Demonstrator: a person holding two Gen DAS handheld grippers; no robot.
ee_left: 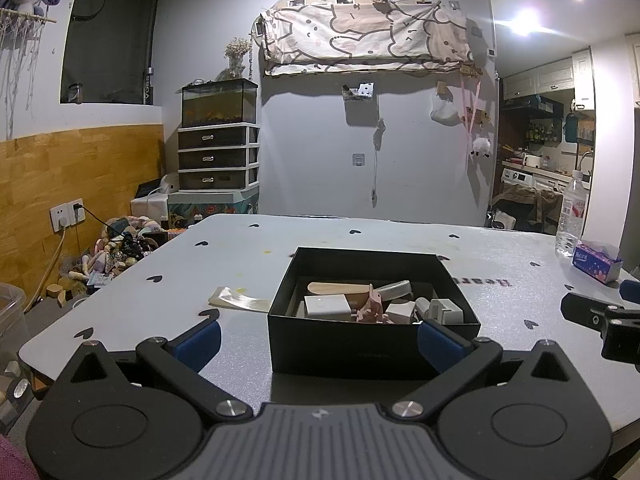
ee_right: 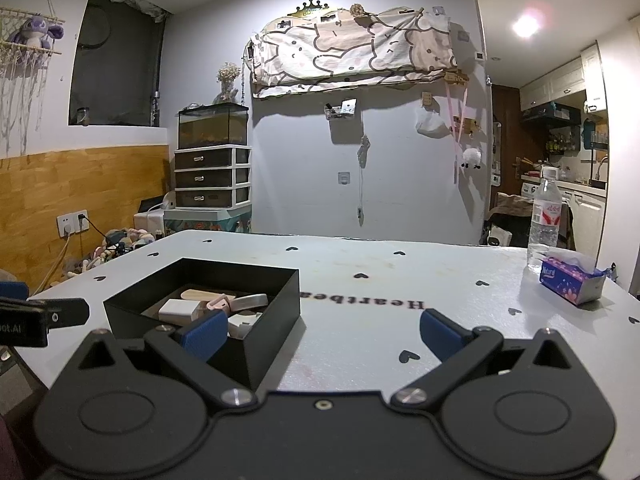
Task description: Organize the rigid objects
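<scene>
Rightward, bare table [ee_right: 360, 344] beside box [ee_right: 276, 312].

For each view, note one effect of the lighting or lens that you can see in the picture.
Left wrist view: the ceiling lights flare into starbursts, and the black box casts a shadow toward the camera. Right wrist view: fisheye distortion bows the table edge and walls; a pinkish halo surrounds one ceiling light.
</scene>
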